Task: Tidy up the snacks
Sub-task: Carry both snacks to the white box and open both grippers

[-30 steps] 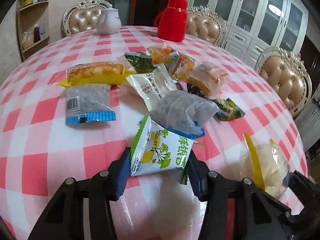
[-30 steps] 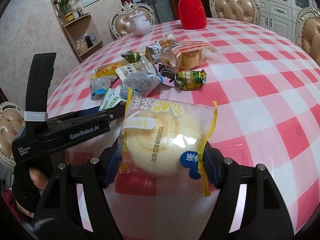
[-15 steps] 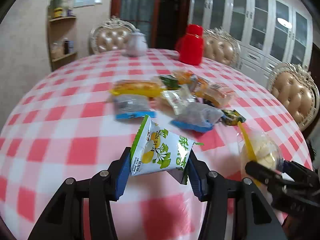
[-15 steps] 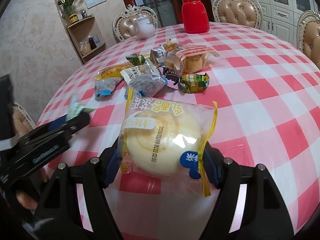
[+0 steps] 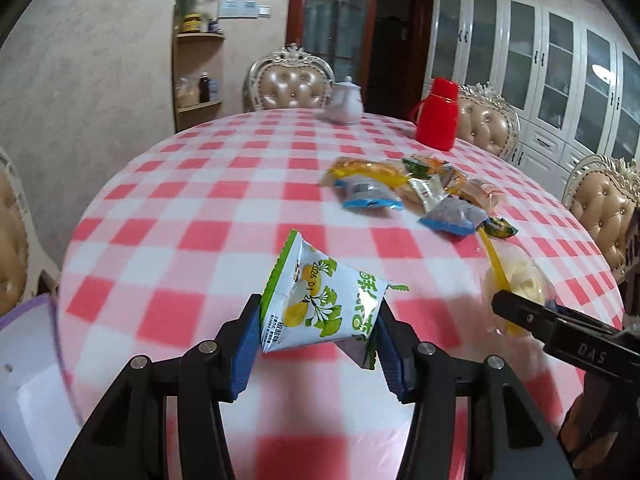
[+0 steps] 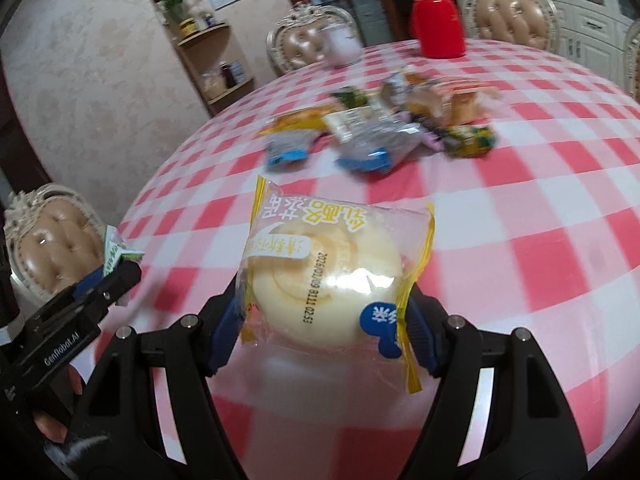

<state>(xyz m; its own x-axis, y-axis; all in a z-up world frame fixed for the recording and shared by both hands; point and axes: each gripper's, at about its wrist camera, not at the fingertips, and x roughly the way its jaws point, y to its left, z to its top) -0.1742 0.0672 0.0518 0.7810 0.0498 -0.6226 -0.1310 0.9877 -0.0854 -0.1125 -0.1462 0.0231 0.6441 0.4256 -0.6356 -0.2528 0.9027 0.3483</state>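
My left gripper [image 5: 316, 332] is shut on a green and white snack packet [image 5: 320, 304] and holds it above the near edge of the checked table. My right gripper [image 6: 320, 312] is shut on a clear-wrapped round yellow bun [image 6: 328, 284], also lifted above the table. The bun also shows in the left wrist view [image 5: 516, 280], and the left gripper with its packet [image 6: 116, 254] shows at the left of the right wrist view. A pile of several other snack packets [image 5: 416, 196] lies farther back on the table.
A white bin with a purple rim [image 5: 28, 364] sits at the lower left, beside the table edge. A red thermos [image 5: 438, 114] and a white teapot [image 5: 344, 100] stand at the far side. Padded chairs [image 5: 292, 84] ring the table.
Both grippers have pulled back and swung left, away from the snack pile, each still holding its item. The white bin has come into view at the left.
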